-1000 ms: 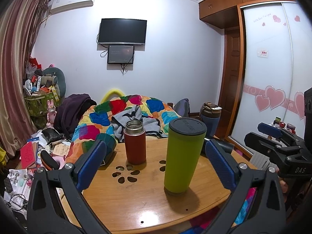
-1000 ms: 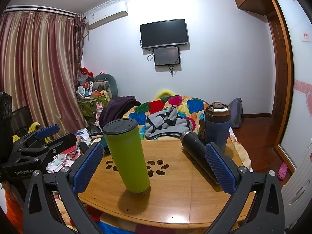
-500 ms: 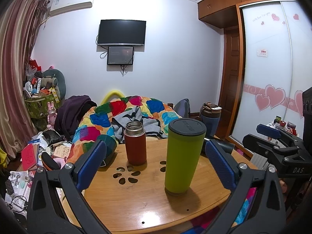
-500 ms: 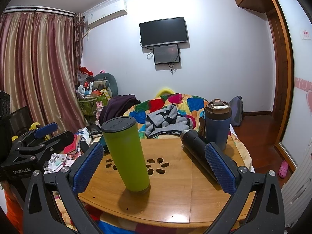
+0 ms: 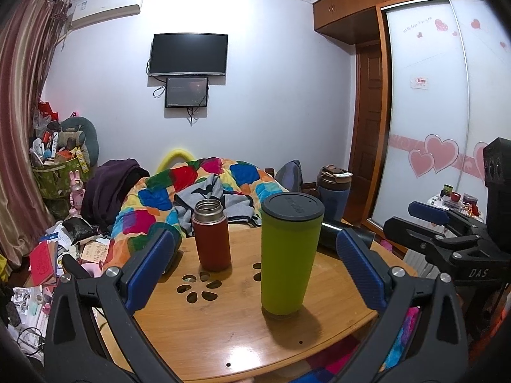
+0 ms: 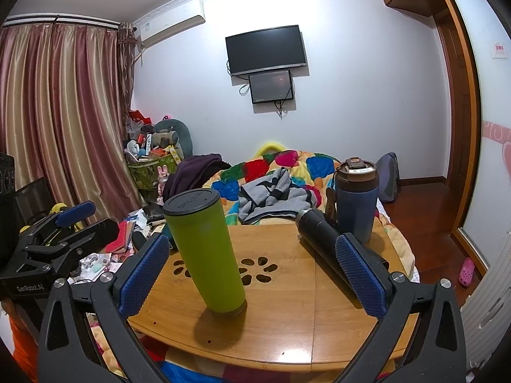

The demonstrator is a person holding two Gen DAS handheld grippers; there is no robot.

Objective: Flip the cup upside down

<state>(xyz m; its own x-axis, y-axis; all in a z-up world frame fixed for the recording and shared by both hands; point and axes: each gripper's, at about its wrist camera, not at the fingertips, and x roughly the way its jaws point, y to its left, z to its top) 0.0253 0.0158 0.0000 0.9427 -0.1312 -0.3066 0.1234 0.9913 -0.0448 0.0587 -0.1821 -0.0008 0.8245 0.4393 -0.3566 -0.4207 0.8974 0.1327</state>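
A tall green cup [image 5: 289, 255] with a dark lid stands upright on the round wooden table [image 5: 223, 328]; it also shows in the right wrist view [image 6: 204, 252]. My left gripper [image 5: 252, 268] is open and empty, held in front of the table with the cup between and beyond its fingers. My right gripper [image 6: 252, 271] is open and empty, the cup just right of its left finger and farther off. Each gripper shows at the edge of the other's view: the right one [image 5: 447, 233] and the left one [image 6: 57, 233].
A red flask [image 5: 212, 236] stands open-topped at the table's back left. A black bottle [image 6: 329, 245] lies on its side at the right. A blue tumbler [image 6: 356, 199] stands at the back right. A bed with a colourful quilt [image 5: 204, 188] lies behind.
Both grippers have drifted slightly nearer the table and a little higher. The cup and the other bottles have not moved.
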